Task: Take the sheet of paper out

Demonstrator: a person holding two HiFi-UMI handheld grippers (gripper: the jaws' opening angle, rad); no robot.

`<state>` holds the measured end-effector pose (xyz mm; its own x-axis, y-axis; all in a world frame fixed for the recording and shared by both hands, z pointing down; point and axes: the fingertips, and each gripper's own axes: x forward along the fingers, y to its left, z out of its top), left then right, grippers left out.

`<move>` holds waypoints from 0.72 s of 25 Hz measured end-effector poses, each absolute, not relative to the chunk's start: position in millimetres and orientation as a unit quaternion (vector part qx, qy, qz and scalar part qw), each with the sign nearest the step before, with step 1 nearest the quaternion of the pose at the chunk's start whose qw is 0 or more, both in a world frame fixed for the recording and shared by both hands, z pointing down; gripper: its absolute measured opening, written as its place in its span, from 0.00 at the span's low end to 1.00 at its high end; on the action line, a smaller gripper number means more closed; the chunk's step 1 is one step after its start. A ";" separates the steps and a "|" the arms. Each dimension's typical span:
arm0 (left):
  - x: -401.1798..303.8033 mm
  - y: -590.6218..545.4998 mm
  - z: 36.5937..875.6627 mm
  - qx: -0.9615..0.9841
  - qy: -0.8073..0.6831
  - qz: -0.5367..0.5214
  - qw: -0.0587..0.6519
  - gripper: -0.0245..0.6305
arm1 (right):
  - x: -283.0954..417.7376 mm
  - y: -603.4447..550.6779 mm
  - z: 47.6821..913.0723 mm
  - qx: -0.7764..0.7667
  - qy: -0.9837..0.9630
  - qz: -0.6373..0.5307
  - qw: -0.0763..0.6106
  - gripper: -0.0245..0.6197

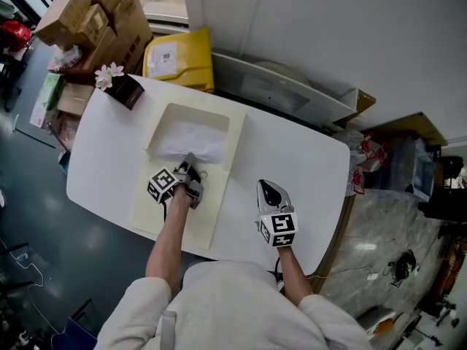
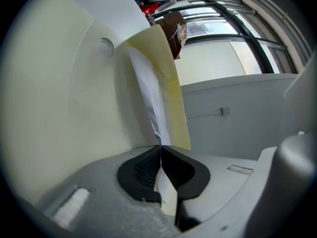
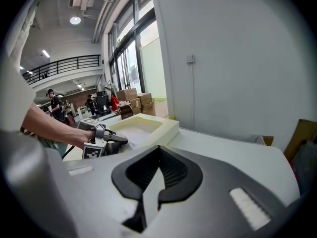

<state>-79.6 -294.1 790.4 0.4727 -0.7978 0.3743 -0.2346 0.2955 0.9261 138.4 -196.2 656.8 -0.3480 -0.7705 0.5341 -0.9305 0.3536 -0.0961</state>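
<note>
The sheet of paper (image 1: 194, 143) lies crumpled in the open mouth of a cream envelope (image 1: 213, 208), partly out of it, with the envelope's flap folded back beyond. The left gripper (image 1: 190, 160) has its fingers (image 2: 143, 167) pressed together on the sheet's near edge, and the white paper runs up from between them toward the mouth. A bare forearm stretches from the person across the envelope's lower half, the gripper pointing away and tipped slightly down.

To the right of the envelope, well apart from it, the right gripper (image 1: 268, 189) sits low over the white bench (image 1: 306, 159), pointing the same way. Its fingers (image 3: 171, 170) are together with nothing between them.

Beyond the envelope's far left corner a dark box with flowers (image 1: 121, 84) stands at the bench's edge. Farther off are a yellow package (image 1: 179, 60) and stacked cardboard boxes (image 1: 102, 17). Nothing lies across the envelope's mouth but the paper.
</note>
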 end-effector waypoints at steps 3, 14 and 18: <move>-79.4 -295.2 789.3 0.556 -0.465 -0.215 0.654 0.05 | 137.5 -196.9 656.9 0.533 -0.797 0.196 0.204 0.04; -85.0 -280.2 774.9 0.571 -0.458 -0.223 0.644 0.05 | 124.9 -197.3 653.9 0.521 -0.807 0.191 0.205 0.04; -91.0 -262.9 774.1 0.564 -0.459 -0.229 0.647 0.05 | 116.3 -194.9 651.1 0.512 -0.813 0.186 0.205 0.04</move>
